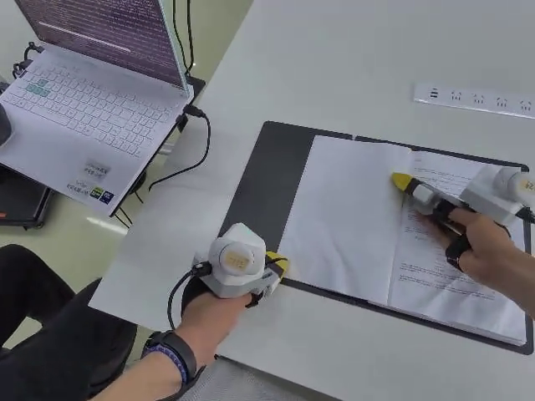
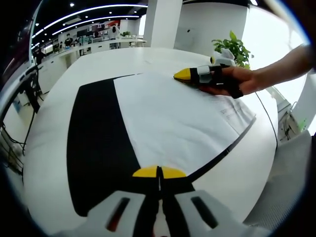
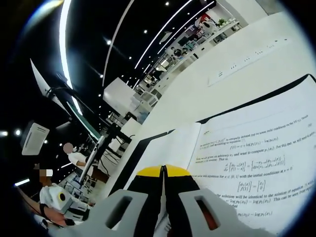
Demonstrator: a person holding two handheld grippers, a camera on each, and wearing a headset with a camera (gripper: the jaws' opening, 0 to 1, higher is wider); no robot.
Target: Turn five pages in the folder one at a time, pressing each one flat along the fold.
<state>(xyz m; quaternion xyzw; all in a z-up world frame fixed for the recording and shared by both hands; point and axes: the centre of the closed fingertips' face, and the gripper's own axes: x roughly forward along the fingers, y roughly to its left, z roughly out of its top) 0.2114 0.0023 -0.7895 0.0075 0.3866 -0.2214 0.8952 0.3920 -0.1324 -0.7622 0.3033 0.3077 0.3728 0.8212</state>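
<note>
If the right tool (image 1: 401, 181) drags sideways off the fold (image 1: 399, 234), the blank page (image 1: 343, 217) could crease or spring up. Its 2 jaws are together, tips seemingly touching paper. The left tool (image 1: 278, 266), jaws together and holding nothing, sits at the near edge of the folder (image 1: 267, 167), open on the desk (image 1: 334, 67).

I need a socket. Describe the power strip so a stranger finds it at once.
On the white table, look past the far edge of the open black folder. The power strip lies flat there, apart from the folder: a long, narrow white bar with a row of sockets.
</note>
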